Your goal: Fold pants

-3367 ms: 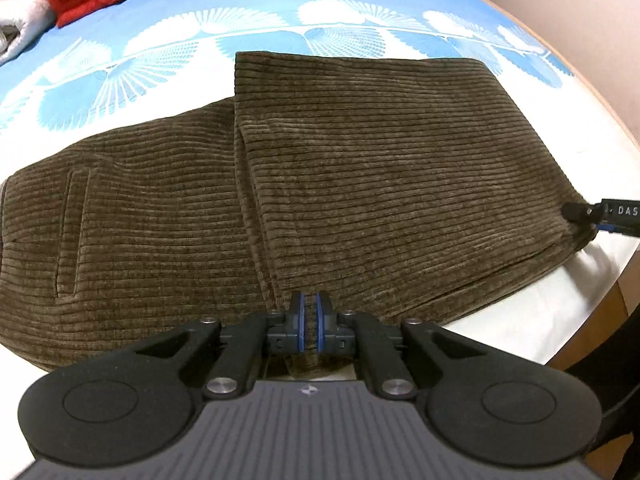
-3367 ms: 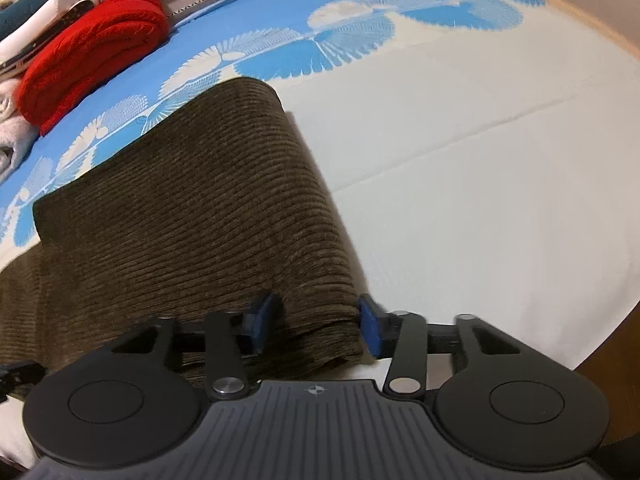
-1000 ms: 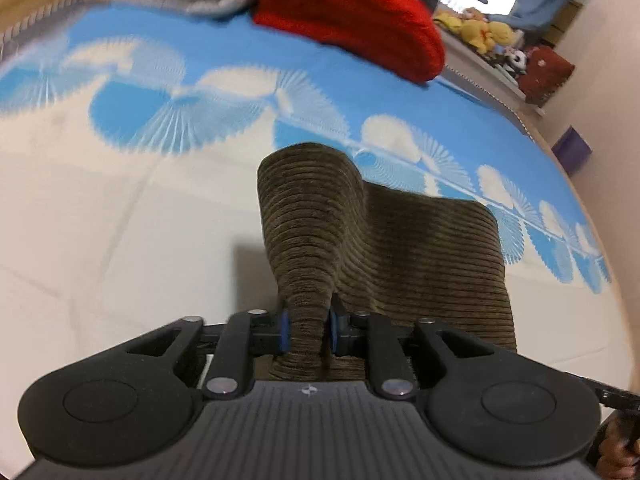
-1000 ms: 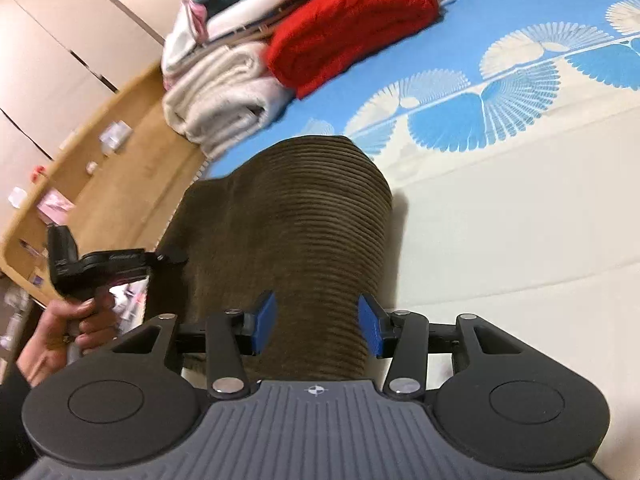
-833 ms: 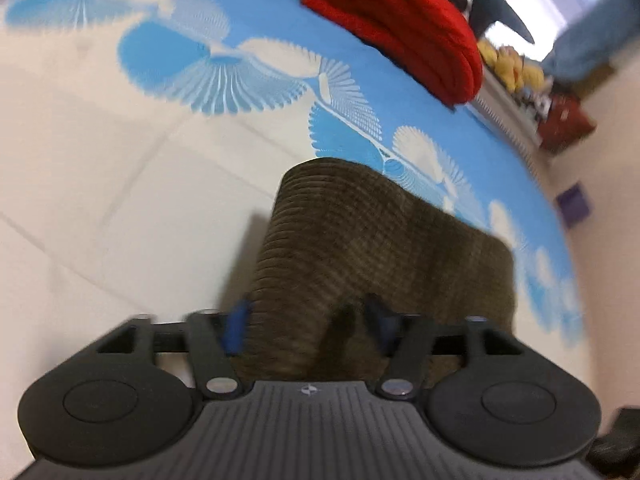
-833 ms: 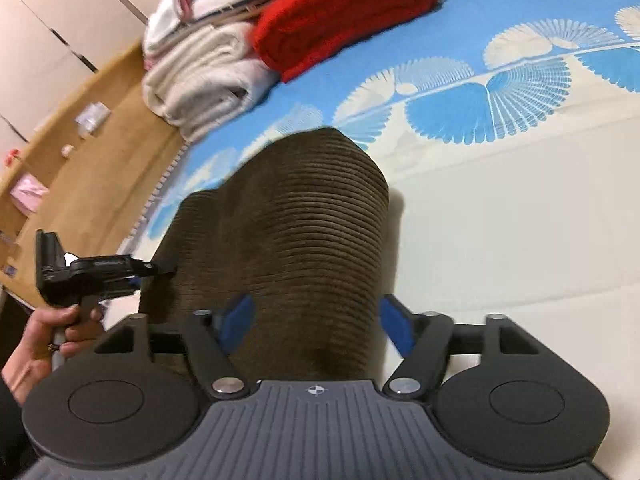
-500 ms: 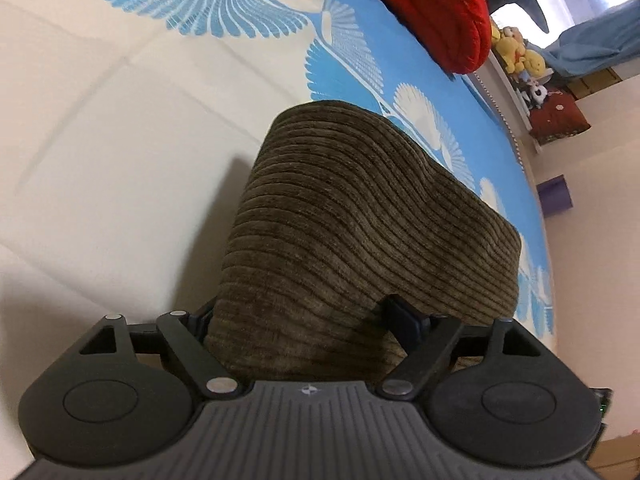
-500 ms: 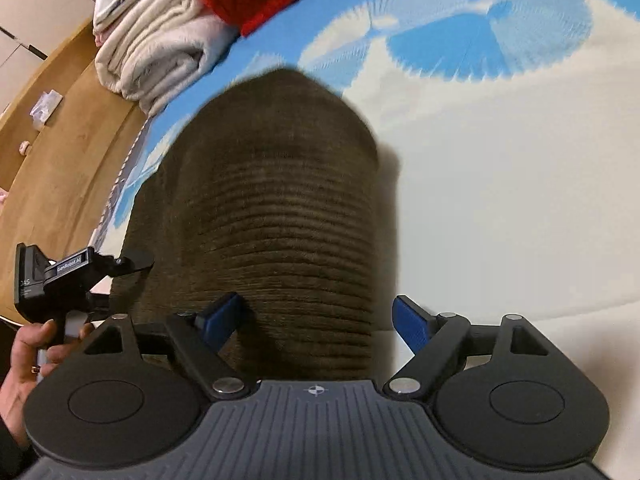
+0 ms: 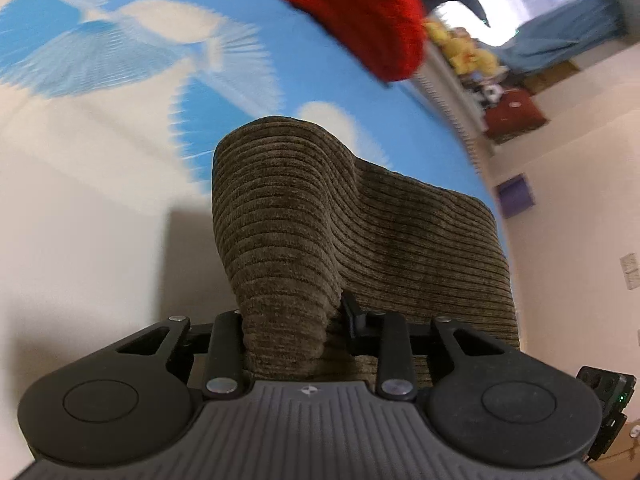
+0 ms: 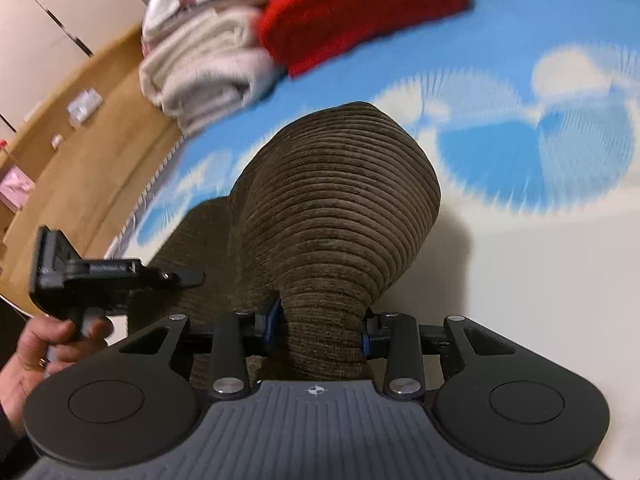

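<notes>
Corduroy pants (image 9: 360,236), brown and ribbed, fill the middle of the left wrist view. We find a thick bunch of the cloth drawn up between the fingers of the left gripper (image 9: 292,320), whose jaws are closing with the fabric pinched between them. The rest of the pants spreads to the right over the bed cover (image 9: 80,216), white with blue fan prints. A red knit (image 9: 352,12) lies beyond on the cover, near its far edge. At the lower right corner we note a black part of the other tool, too little of it to judge.

From the right wrist view we record a second raised fold of the pants (image 10: 340,208), rounded like a hump. The right gripper (image 10: 322,328) has a roll of this cloth between its blue pads (image 10: 273,318); its jaws are closing and both pads bear on the fabric. To the left a hand (image 10: 44,344) grips the handle of the left gripper (image 10: 192,278), whose tip lies against the pants. Its finger state we cannot tell from this side. A stack of cream towels (image 10: 204,68) sits beside the red knit (image 10: 360,4) at the far edge of the cover (image 10: 540,264).
</notes>
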`<state>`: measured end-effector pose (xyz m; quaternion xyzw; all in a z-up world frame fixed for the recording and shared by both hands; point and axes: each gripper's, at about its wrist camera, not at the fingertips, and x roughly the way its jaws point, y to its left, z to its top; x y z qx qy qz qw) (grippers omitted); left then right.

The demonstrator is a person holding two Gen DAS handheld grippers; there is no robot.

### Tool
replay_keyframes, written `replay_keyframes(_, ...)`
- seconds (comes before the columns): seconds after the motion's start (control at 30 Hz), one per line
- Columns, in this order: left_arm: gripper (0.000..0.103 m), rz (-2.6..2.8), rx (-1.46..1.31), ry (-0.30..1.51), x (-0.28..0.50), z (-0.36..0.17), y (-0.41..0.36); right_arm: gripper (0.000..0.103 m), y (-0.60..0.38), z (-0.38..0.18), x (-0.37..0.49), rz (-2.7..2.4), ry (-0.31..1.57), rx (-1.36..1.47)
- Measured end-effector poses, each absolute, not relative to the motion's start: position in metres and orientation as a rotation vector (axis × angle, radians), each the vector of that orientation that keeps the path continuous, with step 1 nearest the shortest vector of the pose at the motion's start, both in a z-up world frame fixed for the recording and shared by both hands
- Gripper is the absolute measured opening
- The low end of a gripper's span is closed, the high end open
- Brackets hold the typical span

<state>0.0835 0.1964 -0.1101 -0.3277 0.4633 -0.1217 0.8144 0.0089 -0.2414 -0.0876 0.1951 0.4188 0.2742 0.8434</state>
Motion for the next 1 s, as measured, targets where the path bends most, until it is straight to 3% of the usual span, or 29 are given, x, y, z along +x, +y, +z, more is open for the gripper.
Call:
replay_keyframes(0.23, 0.036, -0.448, -0.677, 0.907, 0.125, -0.096, 0.092, 0.038, -0.347, -0.05, 0.033, 0.512, 0.811, 0.32)
replay_keyframes(0.27, 0.045, -0.452, -0.648, 0.916, 0.131, -0.098, 0.078, 0.038, -0.368, -0.053, 0.034, 0.485, 0.809, 0.328)
replay_keyframes(0.3, 0.046, -0.404, -0.587, 0.931, 0.134, -0.1, 0.066, 0.04, -0.383, -0.057, 0.036, 0.456, 0.812, 0.335)
replay_keyframes(0.4, 0.042, -0.265, -0.436, 0.934, 0.135, -0.098, 0.045, 0.049, -0.421, -0.085, 0.039, 0.169, 0.875, 0.255)
replay_keyframes(0.5, 0.042, -0.288, -0.306, 0.857, 0.125, -0.078, 0.022, 0.049, -0.444, -0.098, 0.03, 0.021, 0.873, 0.216)
replay_keyframes(0.67, 0.038, -0.483, -0.165, 0.912, 0.115, -0.095, -0.018, 0.048, -0.419, -0.087, 0.013, 0.286, 0.813, 0.114)
replay_keyframes(0.8, 0.033, -0.386, 0.034, 1.183, 0.122, -0.159, -0.039, 0.046, -0.388, -0.143, 0.011, 0.44, 1.099, -0.124)
replay_keyframes(0.87, 0.032, -0.373, 0.076, 1.159, 0.12, -0.152, -0.044, 0.046, -0.376, -0.141, 0.004, 0.494, 1.065, -0.24)
replay_keyframes(1.0, 0.032, -0.444, 0.09, 0.951, 0.106, -0.109, -0.054, 0.043, -0.393, -0.122, 0.018, 0.488, 1.036, -0.116)
